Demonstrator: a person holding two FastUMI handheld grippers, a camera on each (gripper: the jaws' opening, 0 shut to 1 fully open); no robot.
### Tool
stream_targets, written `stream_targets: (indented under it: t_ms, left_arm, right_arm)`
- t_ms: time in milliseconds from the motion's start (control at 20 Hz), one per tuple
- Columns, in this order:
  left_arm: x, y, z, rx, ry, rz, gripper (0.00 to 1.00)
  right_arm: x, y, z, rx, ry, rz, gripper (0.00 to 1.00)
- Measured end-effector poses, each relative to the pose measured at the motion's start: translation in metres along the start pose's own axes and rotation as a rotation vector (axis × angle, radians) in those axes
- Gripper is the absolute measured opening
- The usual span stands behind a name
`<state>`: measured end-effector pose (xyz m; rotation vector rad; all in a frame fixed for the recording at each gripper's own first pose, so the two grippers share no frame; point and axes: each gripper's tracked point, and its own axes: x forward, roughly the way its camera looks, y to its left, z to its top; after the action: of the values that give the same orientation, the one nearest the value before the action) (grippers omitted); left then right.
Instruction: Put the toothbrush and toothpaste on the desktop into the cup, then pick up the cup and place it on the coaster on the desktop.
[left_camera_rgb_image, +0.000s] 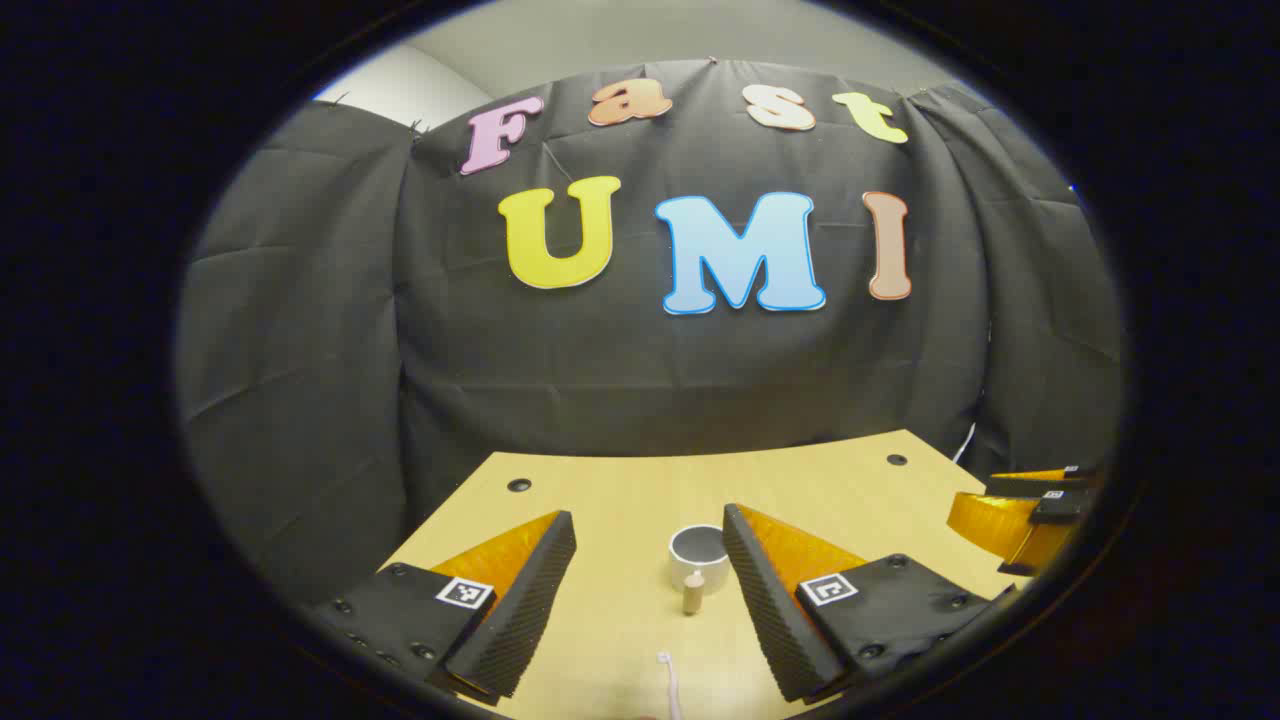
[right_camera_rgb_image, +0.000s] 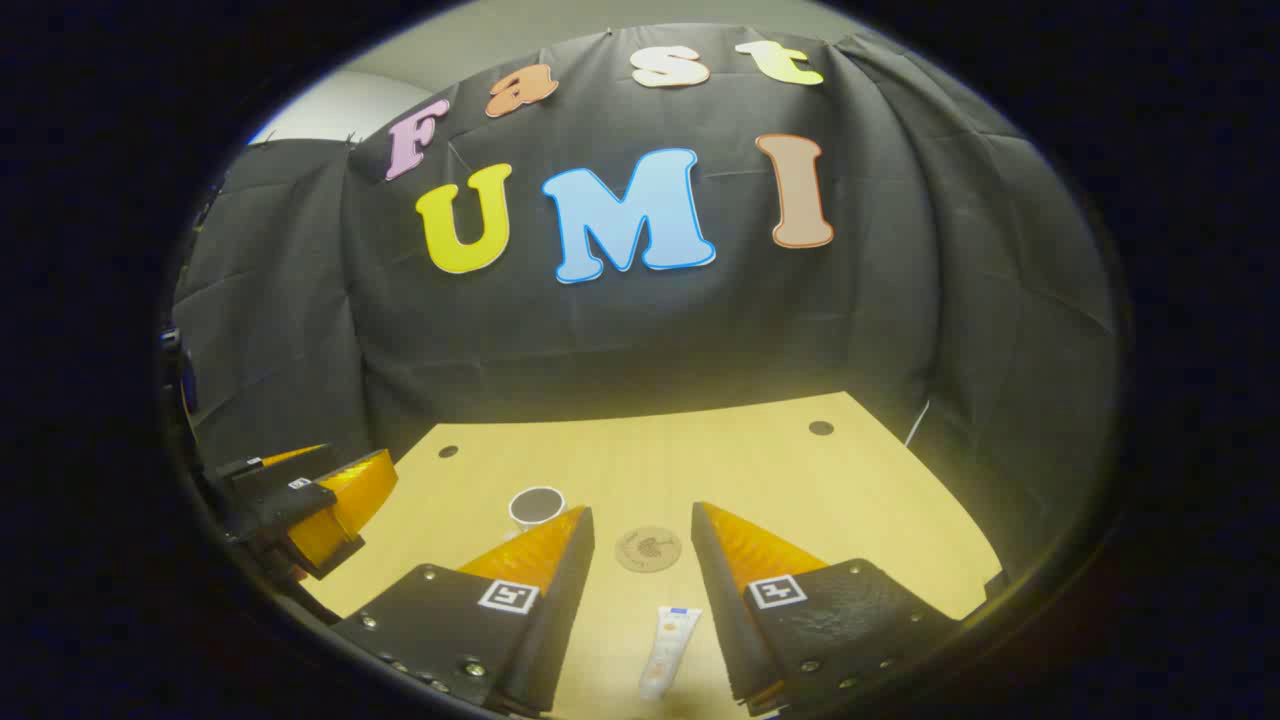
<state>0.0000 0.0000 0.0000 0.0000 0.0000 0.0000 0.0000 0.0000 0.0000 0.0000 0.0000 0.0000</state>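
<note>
Lying flat on the pale wooden desktop (right_camera_rgb_image: 760, 470), the toothpaste (right_camera_rgb_image: 668, 650) is a white tube with an orange print and a blue band at its far end; it sits low between the right gripper's (right_camera_rgb_image: 640, 525) wide-spread fingers, touched by neither. Just beyond it lies one round brown coaster (right_camera_rgb_image: 648, 548), and to its left stands one cup (right_camera_rgb_image: 536, 505), white outside and dark within. In the left gripper view the same cup (left_camera_rgb_image: 698, 555) stands ahead of the left gripper (left_camera_rgb_image: 650, 530), whose fingers are also wide apart and hold nothing. A small beige peg-like object (left_camera_rgb_image: 693, 592), hard to identify at this size, stands just before the cup, and one slim white toothbrush (left_camera_rgb_image: 668, 685) lies at the bottom edge. Bare wood stretches to the table's far edge.
</note>
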Motion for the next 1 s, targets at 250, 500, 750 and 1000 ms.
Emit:
stream_targets:
  t_ms: [250, 500, 750, 1000]
  left_arm:
    - [0.001, -0.007, -0.006, -0.025, 0.019, -0.025, 0.95]
    - [0.002, -0.003, -0.024, -0.050, 0.066, -0.028, 1.00]
    - [0.009, 0.000, -0.058, -0.062, 0.153, -0.028, 0.96]
    - [0.016, -0.001, -0.098, -0.074, 0.256, -0.041, 0.96]
  right_arm:
    - [0.004, -0.005, -0.012, -0.016, 0.034, -0.019, 0.61]
    - [0.007, -0.007, -0.028, 0.004, 0.088, -0.021, 0.62]
    - [0.015, -0.013, -0.057, 0.040, 0.186, -0.023, 0.62]
    - [0.021, -0.019, -0.087, 0.058, 0.295, -0.037, 0.60]
